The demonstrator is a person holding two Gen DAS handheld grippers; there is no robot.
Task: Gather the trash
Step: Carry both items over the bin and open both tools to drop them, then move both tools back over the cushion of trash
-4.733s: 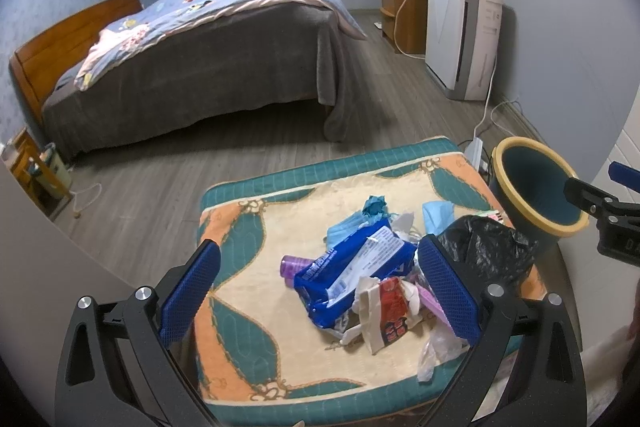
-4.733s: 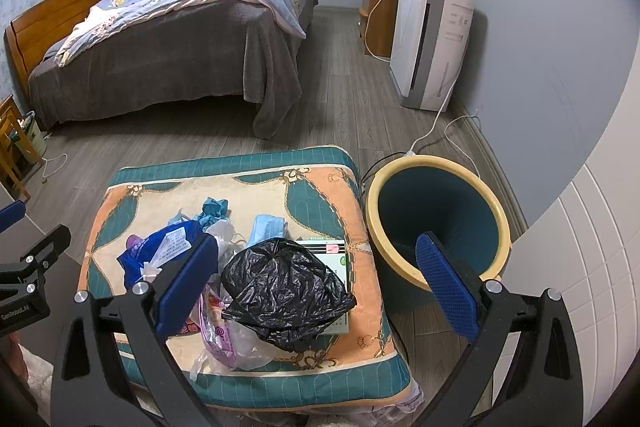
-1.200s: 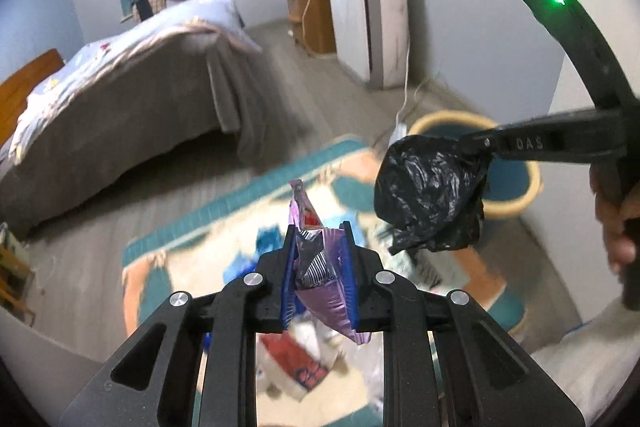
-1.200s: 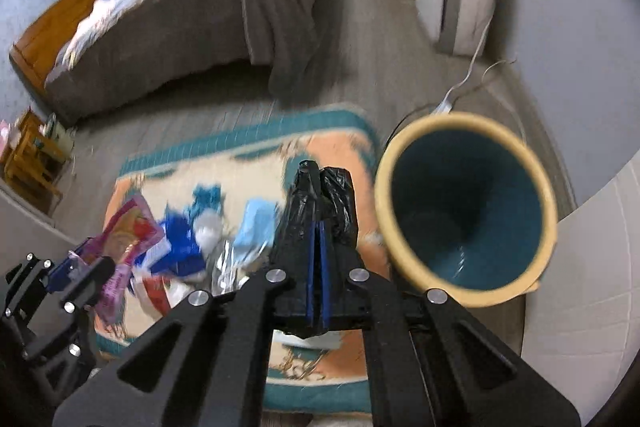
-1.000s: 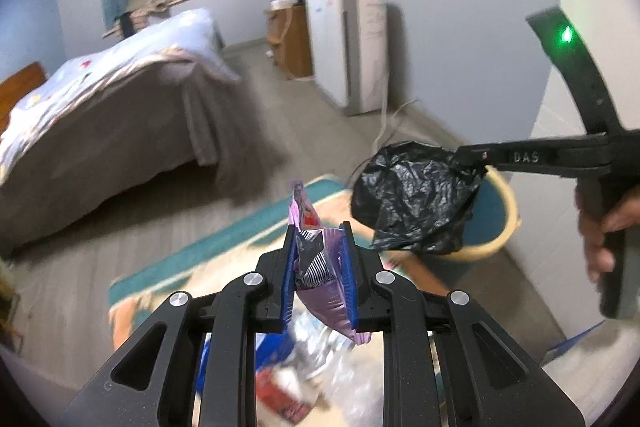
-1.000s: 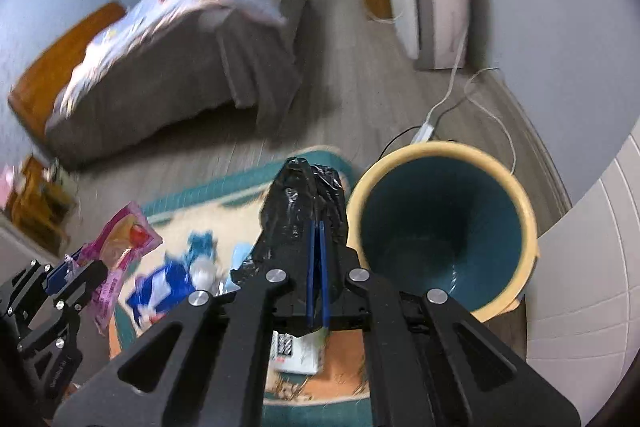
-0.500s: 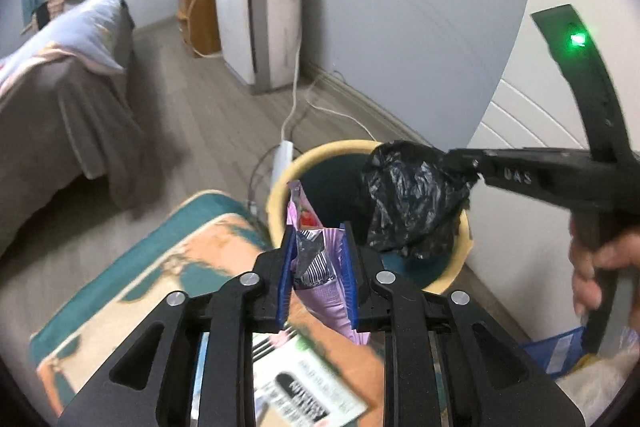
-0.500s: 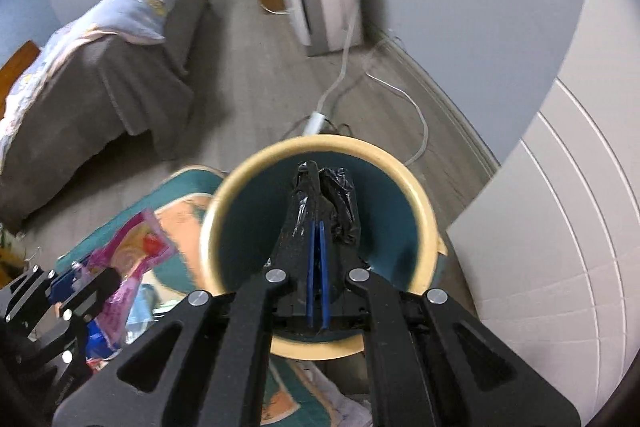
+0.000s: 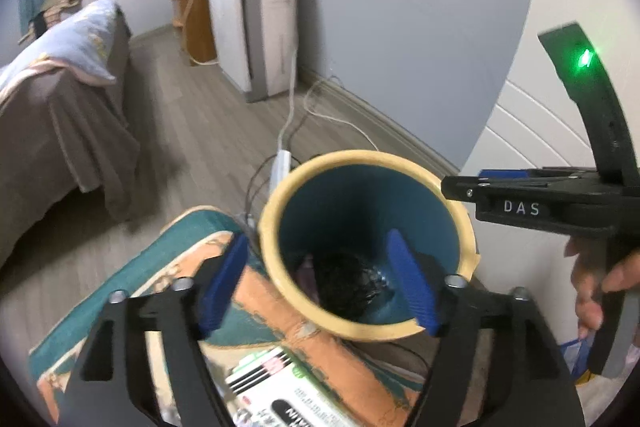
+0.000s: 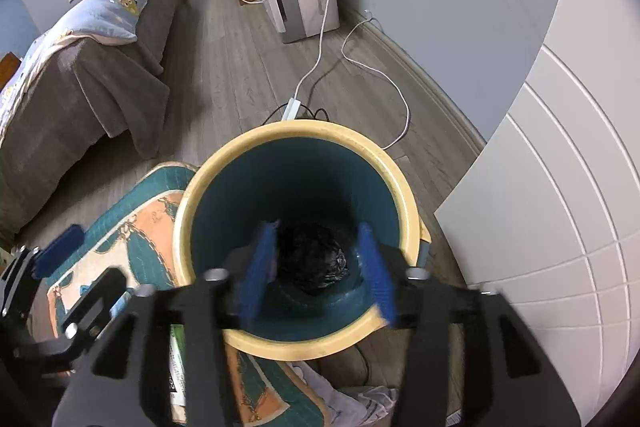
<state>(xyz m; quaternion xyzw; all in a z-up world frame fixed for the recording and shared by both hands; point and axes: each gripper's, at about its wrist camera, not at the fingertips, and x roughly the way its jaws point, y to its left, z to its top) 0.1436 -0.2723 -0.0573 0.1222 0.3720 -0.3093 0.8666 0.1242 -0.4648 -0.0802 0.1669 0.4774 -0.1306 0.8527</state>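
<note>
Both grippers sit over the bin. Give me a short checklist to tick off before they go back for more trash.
1. Left gripper empty, jaws just opened: ok.
2. Right gripper empty, jaws just opened: ok.
3. Black bag lying at the bottom of the bin: ok.
4. Purple wrapper inside the bin beside the bag: ok, only an edge shows.
5. Bin upright: ok.
6. More trash left on the patterned cushion: a printed white pack is there; the rest is out of view, cannot tell.

**My two claws, up close**

My left claw (image 9: 320,285) is black plastic with blue ribbed pads and silver screws. My right claw (image 10: 318,265) matches it; its side bears white "DAS" lettering and a green light.
</note>
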